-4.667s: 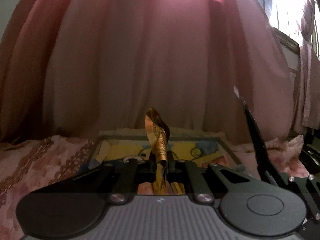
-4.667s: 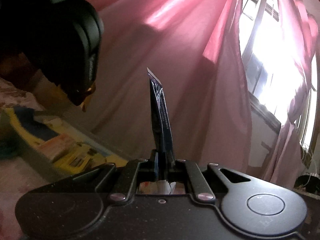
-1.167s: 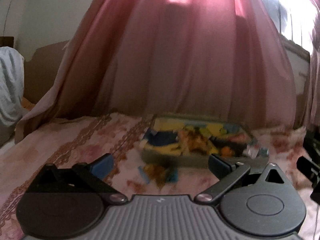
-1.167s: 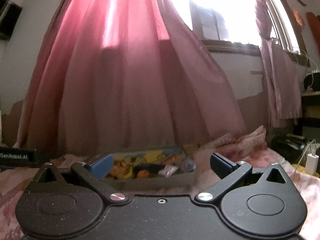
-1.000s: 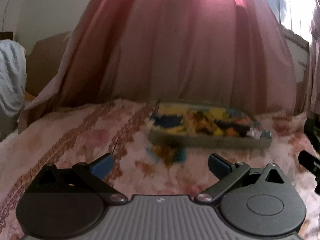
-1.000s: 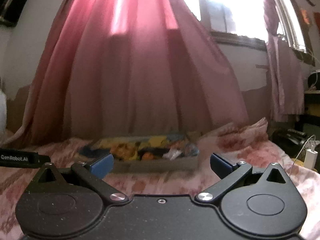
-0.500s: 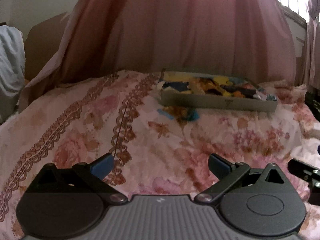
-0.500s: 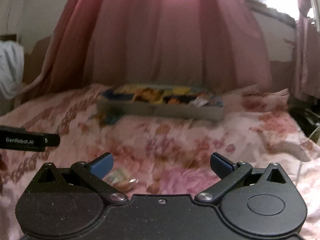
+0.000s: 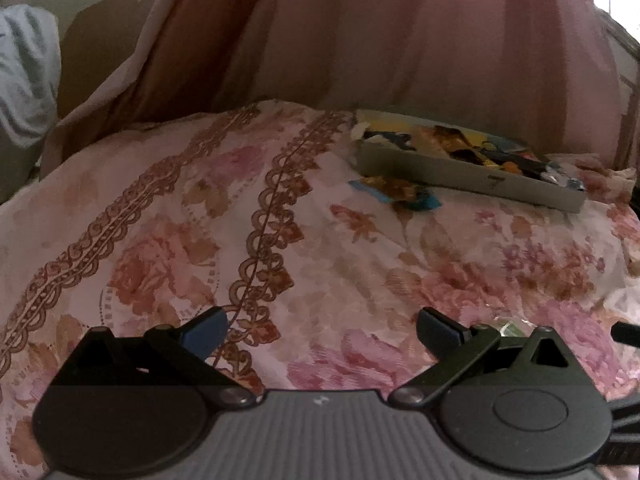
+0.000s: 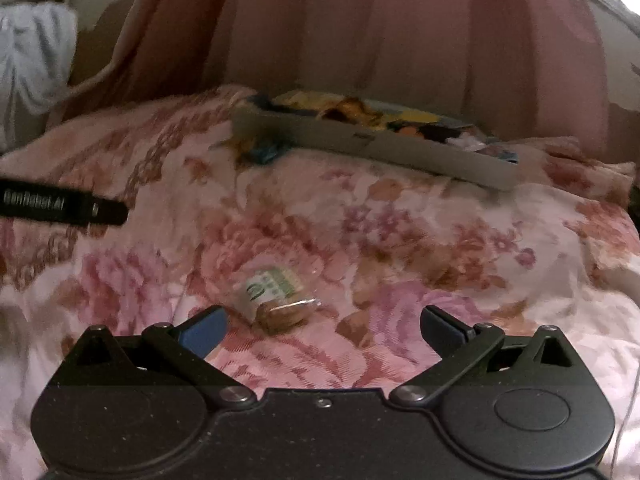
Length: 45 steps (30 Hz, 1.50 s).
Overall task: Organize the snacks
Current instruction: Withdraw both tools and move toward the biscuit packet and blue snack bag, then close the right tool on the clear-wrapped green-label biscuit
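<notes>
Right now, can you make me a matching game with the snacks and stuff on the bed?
Things:
1. tray
2. cookie packet
3. blue and orange wrapper
4. right gripper

Places or states:
A. lying alone on the flowery bedspread, just ahead of the right gripper
B. open, holding nothing
C. far side of the bed, filled with snacks
D. on the bedspread right beside the tray's near wall

Pairs: 1-C, 2-A, 3-D, 4-B
</notes>
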Tool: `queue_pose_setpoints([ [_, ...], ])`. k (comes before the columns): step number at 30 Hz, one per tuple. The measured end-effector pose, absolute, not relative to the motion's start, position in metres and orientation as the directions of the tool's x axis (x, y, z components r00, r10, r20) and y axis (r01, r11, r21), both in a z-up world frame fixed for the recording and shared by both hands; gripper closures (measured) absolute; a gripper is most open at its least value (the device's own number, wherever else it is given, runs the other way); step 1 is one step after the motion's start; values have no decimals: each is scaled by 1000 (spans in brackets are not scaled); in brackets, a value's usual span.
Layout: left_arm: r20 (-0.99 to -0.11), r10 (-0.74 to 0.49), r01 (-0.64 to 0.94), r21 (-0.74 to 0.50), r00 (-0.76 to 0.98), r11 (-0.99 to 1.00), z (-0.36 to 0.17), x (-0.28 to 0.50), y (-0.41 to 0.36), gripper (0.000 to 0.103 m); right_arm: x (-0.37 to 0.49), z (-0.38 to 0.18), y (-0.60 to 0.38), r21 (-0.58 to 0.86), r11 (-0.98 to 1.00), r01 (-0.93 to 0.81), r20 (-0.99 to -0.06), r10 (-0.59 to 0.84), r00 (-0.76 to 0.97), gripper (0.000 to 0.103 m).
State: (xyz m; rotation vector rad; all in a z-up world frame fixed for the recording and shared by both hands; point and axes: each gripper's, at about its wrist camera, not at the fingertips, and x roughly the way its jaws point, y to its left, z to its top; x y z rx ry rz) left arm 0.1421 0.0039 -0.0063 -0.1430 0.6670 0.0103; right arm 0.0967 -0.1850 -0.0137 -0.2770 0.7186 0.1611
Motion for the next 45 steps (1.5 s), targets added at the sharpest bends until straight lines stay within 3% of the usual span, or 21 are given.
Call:
queue_pose_setpoints([
  [16, -623, -23, -88, -146, 782, 985, -3, 172, 4, 1, 135, -51, -171, -277, 837, -471, -712, 150, 686, 1],
  [22, -616, -13, -67, -107, 788, 992, 0, 182, -12, 1, 152, -60, -177, -232, 827, -513, -709, 217, 671, 1],
  [29, -596, 1, -31, -40, 803, 999, 5, 199, -35, 1, 178, -65, -200, -53, 895, -442, -745, 259, 615, 2],
  [32, -581, 6, -25, -25, 814, 999, 9, 210, -43, 1, 179, -64, -201, -52, 899, -434, -737, 259, 625, 9],
  [37, -569, 6, -13, -9, 822, 1000, 13, 231, -56, 1, 180, -61, -202, -42, 905, -423, -726, 263, 635, 31],
  [42, -563, 8, 28, 55, 826, 998, 11, 247, -69, 1, 180, -58, -205, -48, 906, -421, -729, 257, 635, 32],
  [45, -561, 9, 60, 105, 828, 993, 9, 256, -73, 1, 180, -56, -203, -47, 911, -411, -751, 239, 616, 23],
])
